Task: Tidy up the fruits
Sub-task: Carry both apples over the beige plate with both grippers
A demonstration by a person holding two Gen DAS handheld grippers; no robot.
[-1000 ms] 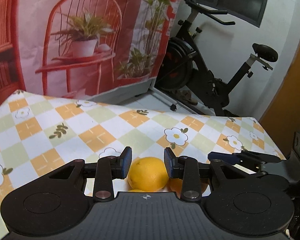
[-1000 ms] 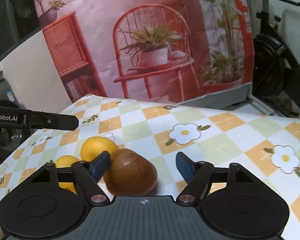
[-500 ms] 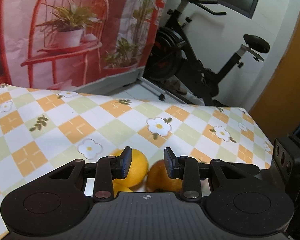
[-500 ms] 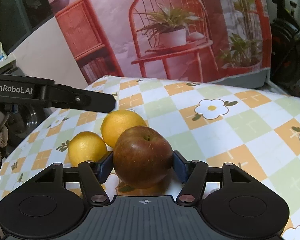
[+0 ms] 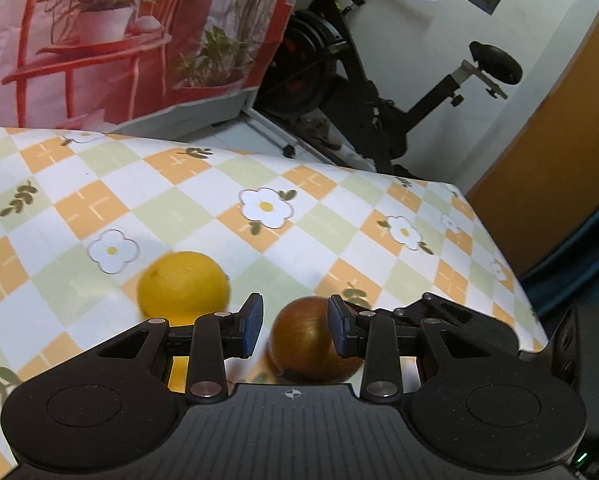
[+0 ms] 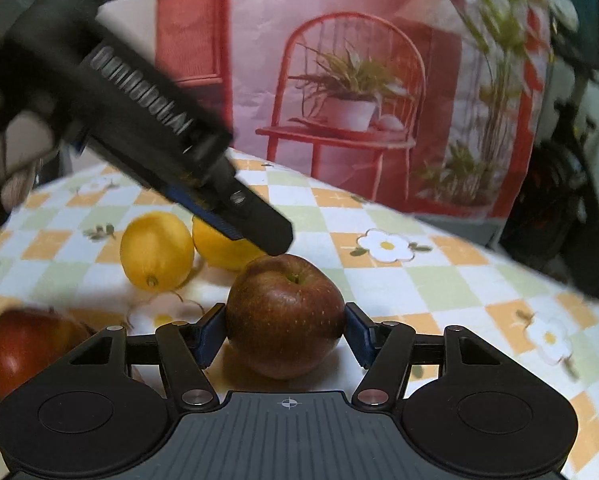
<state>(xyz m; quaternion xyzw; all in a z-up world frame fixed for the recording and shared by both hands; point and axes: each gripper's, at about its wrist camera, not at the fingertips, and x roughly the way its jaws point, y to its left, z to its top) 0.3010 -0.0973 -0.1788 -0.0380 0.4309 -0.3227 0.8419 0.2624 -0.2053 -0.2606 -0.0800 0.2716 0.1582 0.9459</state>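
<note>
The apple (image 6: 284,316), round, dark red-brown with fine pale speckles and a short stem in its dimple, sits clasped between the blue ribbed pads of the right gripper (image 6: 285,330), which has just closed in on it; both pads press its sides. It rests low over the glossy checked tablecloth (image 6: 439,280), a smooth plastic sheet of orange, pale green and white squares printed with daisies.

To the near left lies a second red apple (image 6: 23,344), blurred at the picture's edge. Just beyond the clasped apple, two lemon-yellow citrus fruits (image 6: 155,250), oval with dimpled skin, lie touching each other. Over them slants the matte black finger of the left gripper (image 5: 295,330), its tip almost over the apple's top.

In the left wrist view that gripper's jaws stand narrowly parted with nothing pinched between them; the brown apple shows beyond and below them, partly behind the right-hand pad, with one yellow fruit off to the left.

Farther back hangs a creased backdrop (image 6: 339,40) printed with a red chair and potted plant, and a black exercise bike (image 5: 379,92).
</note>
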